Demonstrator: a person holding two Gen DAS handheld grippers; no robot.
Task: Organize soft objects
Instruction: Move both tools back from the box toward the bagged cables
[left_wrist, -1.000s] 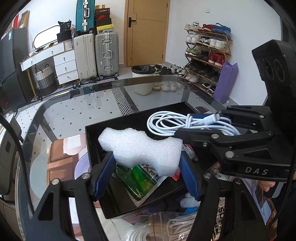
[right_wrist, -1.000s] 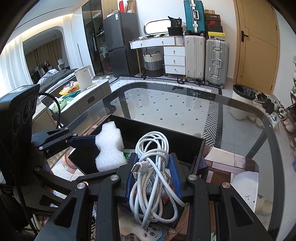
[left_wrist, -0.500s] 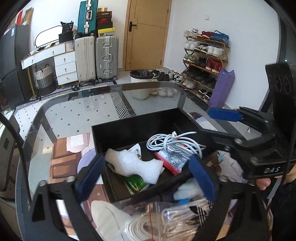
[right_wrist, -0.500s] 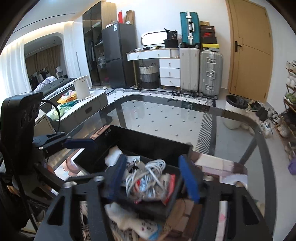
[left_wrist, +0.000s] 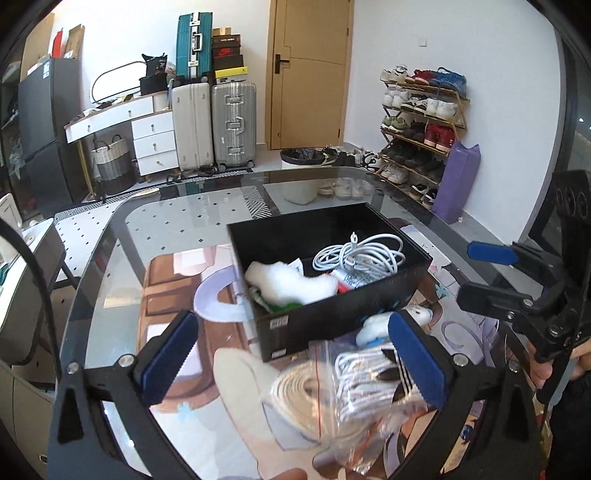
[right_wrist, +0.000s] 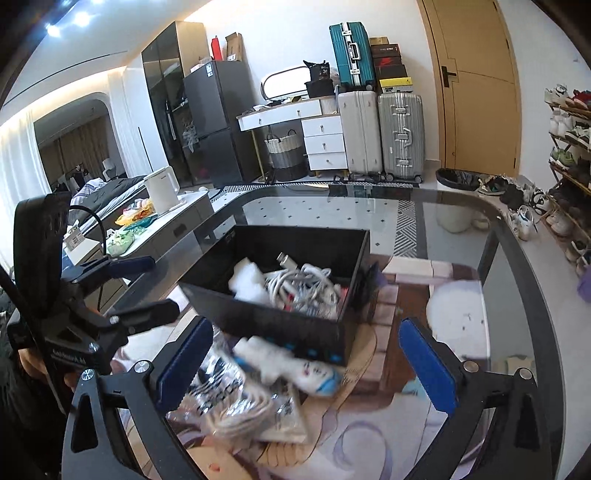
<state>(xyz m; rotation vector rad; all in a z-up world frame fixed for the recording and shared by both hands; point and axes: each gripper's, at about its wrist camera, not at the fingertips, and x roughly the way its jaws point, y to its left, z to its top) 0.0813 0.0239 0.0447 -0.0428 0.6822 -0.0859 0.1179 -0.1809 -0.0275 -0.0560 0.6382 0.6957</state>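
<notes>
A black box (left_wrist: 343, 317) (right_wrist: 258, 314) stands on the glass table. In it lie a white foam piece (left_wrist: 291, 282) (right_wrist: 247, 282), a coiled white cable (left_wrist: 362, 254) (right_wrist: 306, 284) and some packets. My left gripper (left_wrist: 295, 362) is open and empty, pulled back in front of the box. My right gripper (right_wrist: 306, 365) is open and empty too, in front of the box. Below both lie a clear bag of white cord (left_wrist: 332, 387) (right_wrist: 236, 402) and a white soft toy (left_wrist: 384, 325) (right_wrist: 291, 365).
A printed mat (left_wrist: 173, 280) covers the table under the box. The table's rounded glass edge (left_wrist: 92, 266) runs at the left. The right gripper shows at the right of the left wrist view (left_wrist: 517, 280). Suitcases, a shoe rack and a door stand behind.
Both grippers opened and let go: the foam and the cable now lie in the box. Both grippers have pulled back and up from it.
</notes>
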